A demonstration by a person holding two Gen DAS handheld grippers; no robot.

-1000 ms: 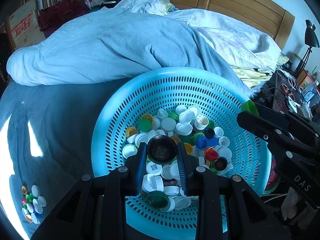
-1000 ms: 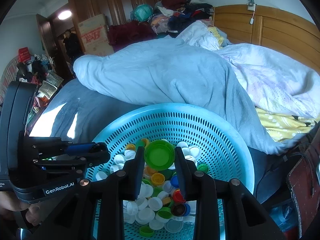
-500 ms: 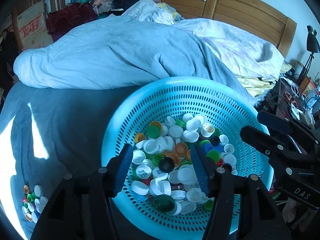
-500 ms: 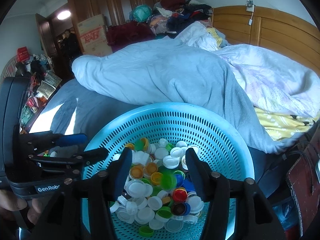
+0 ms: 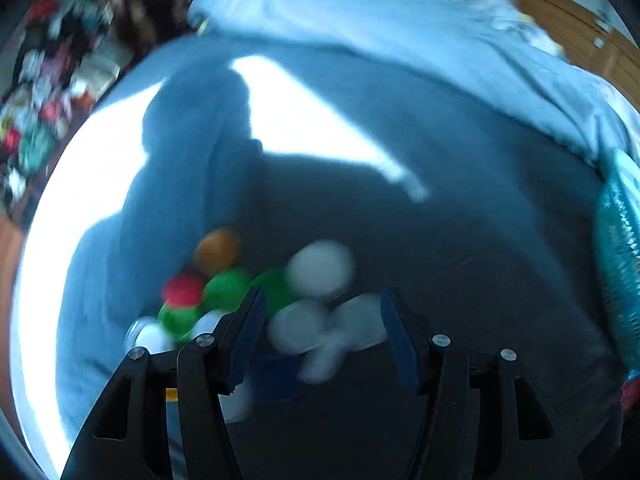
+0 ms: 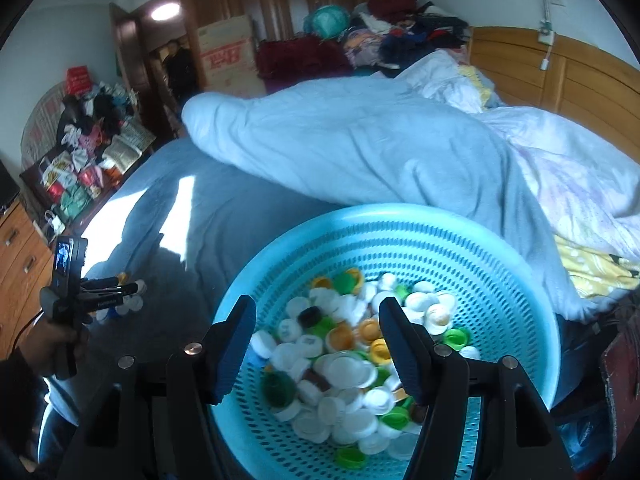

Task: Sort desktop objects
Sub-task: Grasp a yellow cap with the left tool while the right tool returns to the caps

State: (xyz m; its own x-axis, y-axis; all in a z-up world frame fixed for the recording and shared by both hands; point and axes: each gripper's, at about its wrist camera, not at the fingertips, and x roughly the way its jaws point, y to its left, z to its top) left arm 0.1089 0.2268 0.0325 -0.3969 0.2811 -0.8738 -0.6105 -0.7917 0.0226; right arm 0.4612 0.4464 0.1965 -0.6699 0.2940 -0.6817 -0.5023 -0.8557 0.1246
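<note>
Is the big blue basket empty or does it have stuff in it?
Not empty. The blue basket holds a heap of bottle caps, mostly white, some green, orange and yellow, covering its bottom.

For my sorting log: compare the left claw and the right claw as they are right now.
The left claw hangs over a small pile of caps on the blue bedsheet; the right claw hangs over the turquoise basket full of caps. The left view is motion-blurred, the right sharp. Both are open and hold nothing.
</note>
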